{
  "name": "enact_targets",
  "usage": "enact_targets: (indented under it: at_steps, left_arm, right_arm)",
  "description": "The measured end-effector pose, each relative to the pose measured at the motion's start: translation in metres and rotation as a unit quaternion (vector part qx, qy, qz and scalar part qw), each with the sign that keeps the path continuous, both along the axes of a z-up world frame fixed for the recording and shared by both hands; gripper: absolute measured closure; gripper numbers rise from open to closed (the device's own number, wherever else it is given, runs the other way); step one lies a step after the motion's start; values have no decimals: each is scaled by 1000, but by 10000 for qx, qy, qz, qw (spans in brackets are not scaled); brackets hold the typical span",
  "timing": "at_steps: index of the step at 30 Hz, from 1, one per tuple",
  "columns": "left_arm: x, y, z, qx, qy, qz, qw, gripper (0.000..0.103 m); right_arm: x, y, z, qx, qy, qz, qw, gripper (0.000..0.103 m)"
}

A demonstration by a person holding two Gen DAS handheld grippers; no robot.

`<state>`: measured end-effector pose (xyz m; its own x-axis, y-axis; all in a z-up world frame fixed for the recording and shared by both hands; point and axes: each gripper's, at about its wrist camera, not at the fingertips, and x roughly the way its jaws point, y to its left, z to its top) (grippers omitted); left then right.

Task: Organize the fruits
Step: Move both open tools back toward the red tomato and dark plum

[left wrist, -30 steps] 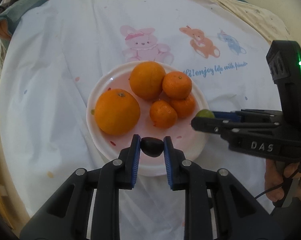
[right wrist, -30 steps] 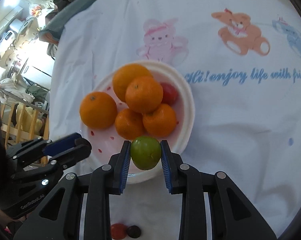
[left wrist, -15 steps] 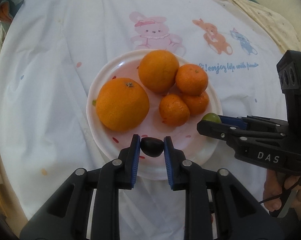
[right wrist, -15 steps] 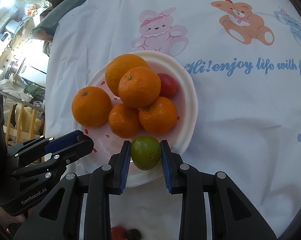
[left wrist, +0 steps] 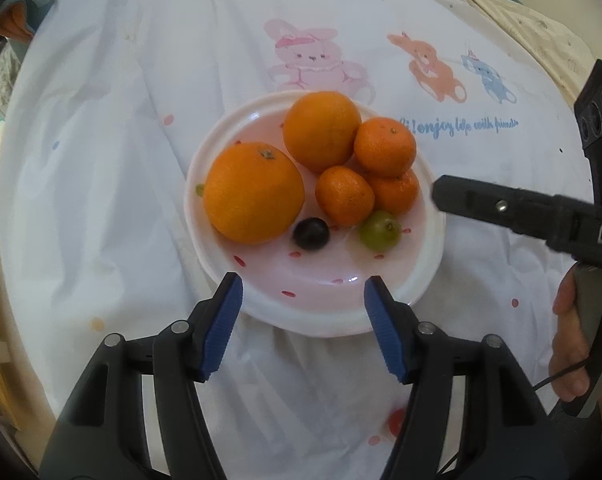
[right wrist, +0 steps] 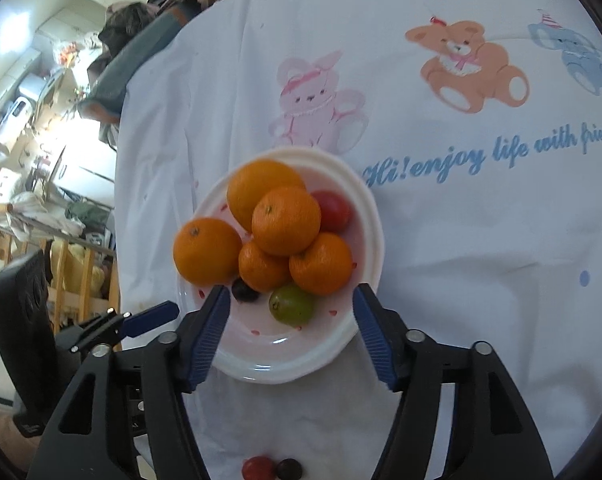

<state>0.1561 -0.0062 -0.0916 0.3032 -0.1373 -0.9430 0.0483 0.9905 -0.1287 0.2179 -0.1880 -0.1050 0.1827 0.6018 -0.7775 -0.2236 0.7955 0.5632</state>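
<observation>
Both grippers hang over the white plate's (left wrist: pixel 421 292) near rim: left gripper (left wrist: pixel 303 320) and right gripper (right wrist: pixel 291 330) have jaws opening with nothing between them. On the plate, the dark grape (left wrist: pixel 310 233) and green grape (left wrist: pixel 379 230) lie loose beside the oranges (left wrist: pixel 253 192), the green one's long axis running roughly along the near rim.

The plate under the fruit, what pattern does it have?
The plate is white to pale pink with small red spots, clearest in the left wrist view.
</observation>
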Motion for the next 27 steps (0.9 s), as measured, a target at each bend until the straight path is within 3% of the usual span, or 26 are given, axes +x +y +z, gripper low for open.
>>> enact_targets:
  at_steps: [9,14,20,27]
  left_arm:
    - [-8,10,19,6,-270,156,9995,43]
    - [-18,14,42,-253,-311,232,9989,43]
    - [-39,6,79,121,-623,112,9979,43]
    - [-75,8,84,30,-621,243,9978,43]
  right_arm:
    - [-15,-13,22,-51,-217,-144,9996,35]
    - [-31,-15,42,-79,-359,-110,9993,35]
    - [-52,-18,66,-287,-533,-165,9980,35]
    - [-85,-29,76,-360,-559,-121,9977,35]
